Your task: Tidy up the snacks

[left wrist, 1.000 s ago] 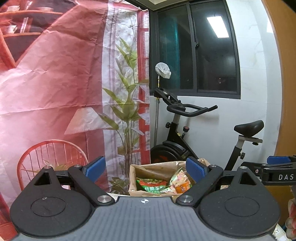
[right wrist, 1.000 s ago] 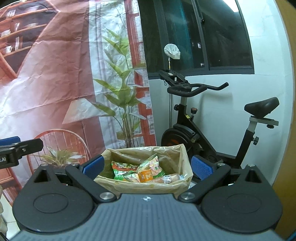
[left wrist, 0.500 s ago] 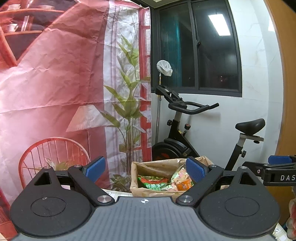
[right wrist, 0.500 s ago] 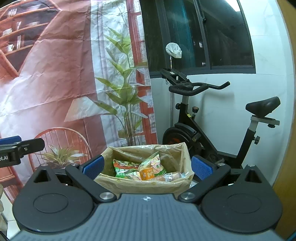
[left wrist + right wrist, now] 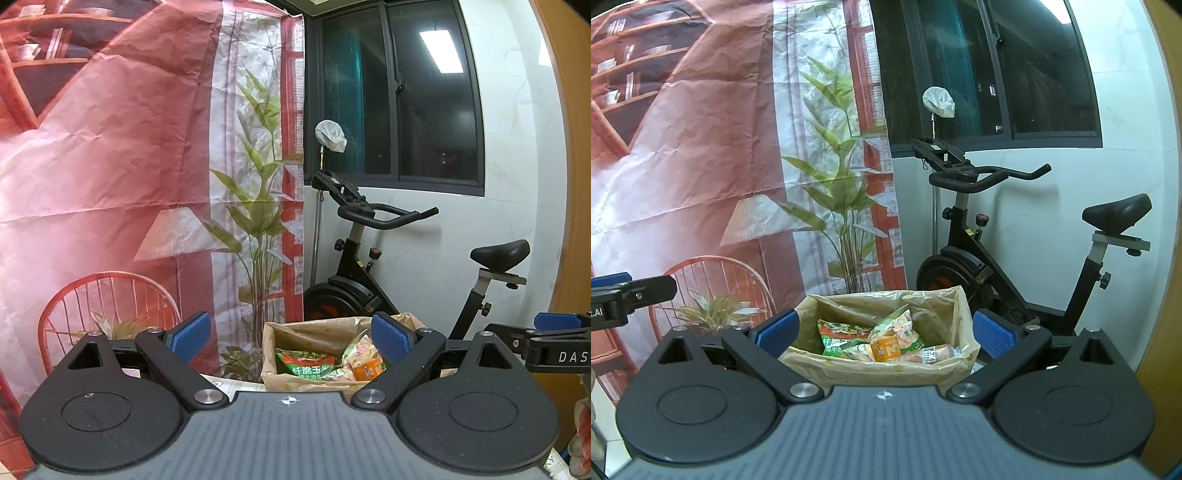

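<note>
A brown paper-lined box (image 5: 295, 328) (image 5: 831, 363) stands ahead of both grippers. It holds a green snack packet (image 5: 306, 363) (image 5: 833, 338), an orange and green packet (image 5: 364, 363) (image 5: 894, 338) and a wrapped sausage (image 5: 932, 353). My left gripper (image 5: 291, 338) is open and empty, raised in front of the box. My right gripper (image 5: 884, 332) is open and empty, also raised in front of the box. The right gripper's finger shows at the right edge of the left wrist view (image 5: 554, 343); the left gripper's finger shows at the left edge of the right wrist view (image 5: 624, 299).
A black exercise bike (image 5: 373, 273) (image 5: 990, 254) stands behind the box against a white wall. A printed backdrop (image 5: 110, 166) with chair and plant hangs at the left. A dark window (image 5: 997, 70) is above. A wooden panel (image 5: 1171, 221) lines the right edge.
Both views have tilted slightly up and the box sits a little lower in frame. Both grippers stay open and empty.
</note>
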A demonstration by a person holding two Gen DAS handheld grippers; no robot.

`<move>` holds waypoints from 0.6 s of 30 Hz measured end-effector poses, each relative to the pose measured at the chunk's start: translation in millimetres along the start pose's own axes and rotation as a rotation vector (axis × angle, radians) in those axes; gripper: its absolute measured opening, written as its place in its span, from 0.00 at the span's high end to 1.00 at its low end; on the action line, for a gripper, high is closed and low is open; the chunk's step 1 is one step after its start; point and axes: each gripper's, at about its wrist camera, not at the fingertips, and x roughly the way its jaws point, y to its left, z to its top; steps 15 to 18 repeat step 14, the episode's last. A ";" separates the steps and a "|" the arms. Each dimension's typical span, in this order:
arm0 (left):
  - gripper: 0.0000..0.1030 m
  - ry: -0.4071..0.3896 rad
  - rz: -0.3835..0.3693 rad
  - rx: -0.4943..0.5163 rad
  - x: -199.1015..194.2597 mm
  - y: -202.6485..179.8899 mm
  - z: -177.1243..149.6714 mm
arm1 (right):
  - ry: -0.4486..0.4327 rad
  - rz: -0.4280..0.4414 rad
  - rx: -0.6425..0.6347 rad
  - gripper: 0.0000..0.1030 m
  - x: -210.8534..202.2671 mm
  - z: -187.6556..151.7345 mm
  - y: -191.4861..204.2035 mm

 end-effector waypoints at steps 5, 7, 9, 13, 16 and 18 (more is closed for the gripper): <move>0.08 0.005 -0.009 -0.009 0.1 1.4 -0.8 | 0.004 0.002 -0.002 0.01 0.5 -0.4 -0.5; 0.08 0.005 -0.010 -0.011 -0.4 1.7 -1.4 | 0.005 0.002 -0.004 0.01 0.6 -1.6 -0.2; 0.08 0.006 -0.010 -0.011 -0.4 1.9 -1.7 | 0.006 0.005 -0.003 0.01 0.7 -2.0 0.0; 0.08 0.008 -0.012 -0.016 -0.4 3.0 -1.8 | 0.008 0.006 -0.005 0.01 1.1 -3.8 0.9; 0.08 0.009 -0.011 -0.016 -0.4 2.8 -2.5 | 0.009 0.006 -0.005 0.01 1.1 -4.4 0.8; 0.08 0.009 -0.011 -0.016 -0.4 2.8 -2.5 | 0.009 0.006 -0.005 0.01 1.1 -4.4 0.8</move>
